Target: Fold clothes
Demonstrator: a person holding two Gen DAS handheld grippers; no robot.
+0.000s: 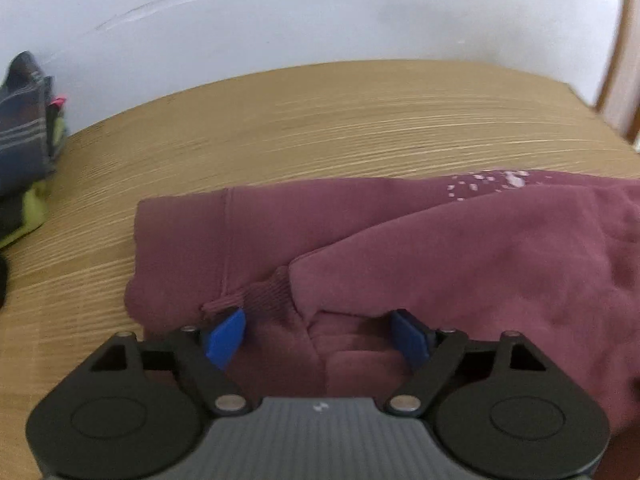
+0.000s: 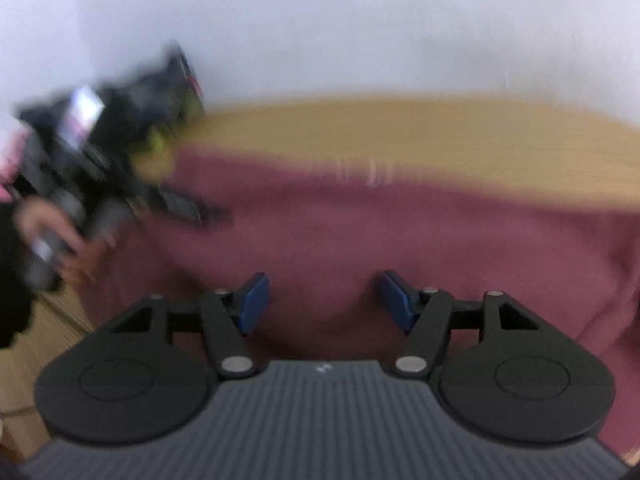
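Sweatshirt (image 1: 400, 240), 1 maroon fleece garment, lies flat on the table (image 1: 320, 120) directly under both grippers. The left gripper (image 1: 318, 336) hangs over it with its 2 blue pads spread wide and nothing between them; just ahead of its left pad sits a ribbed cuff (image 1: 260, 296), where 1 sleeve lies folded across the body. The right gripper (image 2: 322, 300) is likewise wide and empty above the cloth, though that view is smeared. The fabric looks soft, thick and limp, light enough to lift but likely to sag and drag, so I judge an edge, the cuff or a hem corner, to be the best hold, pinching all layers. Beyond the left gripper, far to its left, 1 pile of dark and yellow-green clothes (image 1: 28, 140) rests against the white wall (image 1: 320, 20). A hand (image 2: 80, 248) holds the left gripper in the right view.
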